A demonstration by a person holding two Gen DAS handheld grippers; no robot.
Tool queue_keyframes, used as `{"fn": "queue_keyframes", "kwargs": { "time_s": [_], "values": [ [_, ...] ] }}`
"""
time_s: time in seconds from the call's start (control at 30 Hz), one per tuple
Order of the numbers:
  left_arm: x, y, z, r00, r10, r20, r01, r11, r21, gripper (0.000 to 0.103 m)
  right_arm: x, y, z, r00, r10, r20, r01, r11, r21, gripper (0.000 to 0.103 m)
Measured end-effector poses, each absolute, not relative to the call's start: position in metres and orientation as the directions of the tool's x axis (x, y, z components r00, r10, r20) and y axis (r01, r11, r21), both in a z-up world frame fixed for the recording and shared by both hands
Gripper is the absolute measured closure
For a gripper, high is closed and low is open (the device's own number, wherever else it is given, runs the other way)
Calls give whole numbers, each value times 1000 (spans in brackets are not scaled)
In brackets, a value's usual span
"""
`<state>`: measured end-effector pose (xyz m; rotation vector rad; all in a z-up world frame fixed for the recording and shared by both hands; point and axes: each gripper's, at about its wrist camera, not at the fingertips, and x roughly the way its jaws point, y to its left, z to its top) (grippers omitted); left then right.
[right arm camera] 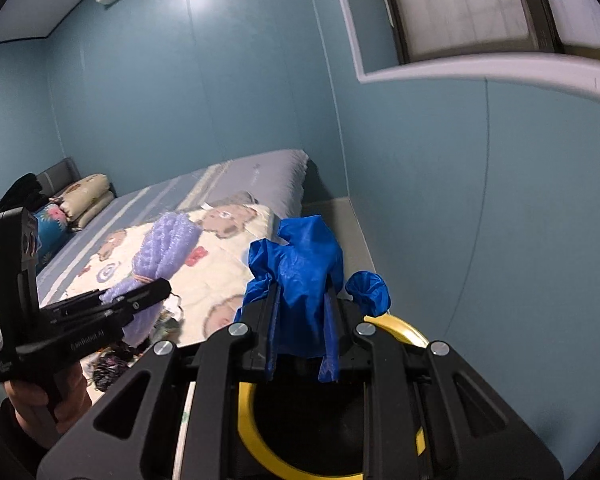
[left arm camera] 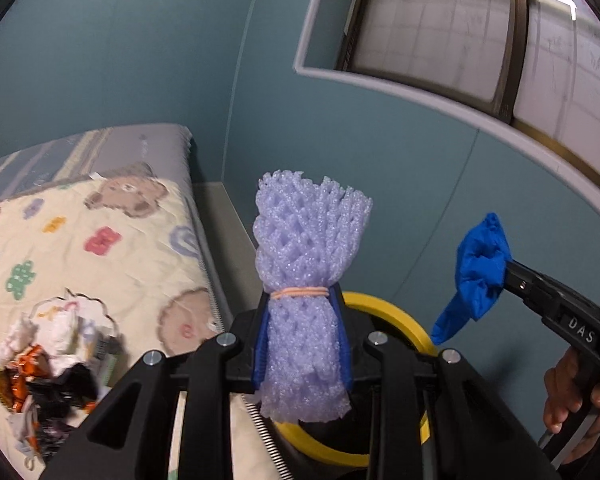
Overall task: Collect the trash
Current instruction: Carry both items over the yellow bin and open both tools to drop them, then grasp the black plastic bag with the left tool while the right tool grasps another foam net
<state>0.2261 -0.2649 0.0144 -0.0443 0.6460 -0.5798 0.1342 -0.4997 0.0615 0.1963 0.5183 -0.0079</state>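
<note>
Left gripper [left arm camera: 304, 336]: jaws nearly closed, clamped on a lavender foam net bundle [left arm camera: 308, 264] tied with a peach elastic band [left arm camera: 300, 292]; centre of the left wrist view.
Right gripper [right arm camera: 302, 320]: jaws nearly closed, pinching a crumpled blue plastic bag [right arm camera: 300, 264]; lower centre of the right wrist view. The same bag appears at the right edge of the left wrist view.
Bin [right arm camera: 396, 328]: round, yellow-rimmed, dark inside; lower centre of both views, directly below the two grippers. Its contents cannot be read.
Position of held items: both are above the bin opening, not yet inside it.
Remaining trash [left arm camera: 40, 364]: a heap of white paper, orange wrappers and dark scraps lies on the patterned quilt [left arm camera: 112, 248], lower left of the left wrist view.
Bed [right arm camera: 256, 168]: grey mattress along the blue wall [right arm camera: 460, 200], left half of both views; the bin stands on the floor just beside its edge.
Done, judged: two pieces are picked up and carried to the bin.
Left, judged: release both pieces into the bin, then return for the heap on the quilt.
Progress estimate: early to middle stage; most of the visible litter is uncollected.
</note>
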Motion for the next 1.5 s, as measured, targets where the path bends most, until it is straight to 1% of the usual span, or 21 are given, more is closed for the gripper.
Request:
{"fn": "queue_keyframes", "kwargs": {
  "time_s": [0.33,0.43,0.47,0.5,0.57,0.63,0.67,0.7,0.73,0.8,0.87,0.9,1.13,1.3,1.5],
  "values": [
    [252,-314,-51,530,-538,-656,510,820,-261,77,168,-534,-3,805,42,-591,125,963,239,84],
    [256,-320,-63,500,-549,-670,505,813,-289,72,174,-541,-18,789,35,-613,144,960,240,82],
    [257,-321,-65,495,-550,-672,504,812,-294,68,175,-544,-22,784,26,-620,156,959,238,81],
    [258,-321,-68,493,-551,-674,503,812,-296,62,175,-544,-26,780,27,-625,159,958,239,80],
    [257,-321,-69,497,-549,-672,500,814,-295,53,177,-548,-32,773,36,-634,166,952,256,80],
    [256,-320,-69,502,-548,-670,501,815,-291,46,173,-552,-38,768,27,-640,179,950,256,75],
    [256,-318,-68,511,-540,-669,496,821,-284,41,172,-553,-39,767,23,-641,185,949,256,73],
    [254,-317,-67,521,-536,-664,491,825,-281,36,171,-555,-40,768,17,-641,193,947,257,68],
    [254,-315,-65,526,-536,-660,490,826,-280,34,177,-552,-38,767,13,-641,200,945,259,60],
    [252,-310,-62,543,-523,-657,479,835,-269,24,173,-555,-37,769,6,-640,210,942,261,56],
    [252,-304,-60,561,-507,-655,466,847,-257,19,171,-553,-35,768,-9,-640,220,943,250,52],
    [252,-300,-58,568,-501,-652,461,851,-253,17,171,-552,-35,767,-20,-642,226,944,241,46],
    [249,-264,-44,639,-443,-629,417,886,-200,12,160,-534,-29,774,-9,-633,211,946,245,41],
    [242,-231,-32,683,-402,-610,388,907,-164,8,155,-506,-12,798,33,-602,145,959,244,40],
    [236,-189,-22,734,-333,-592,330,937,-118,8,154,-465,6,812,97,-575,59,967,247,40]
  ]
}}
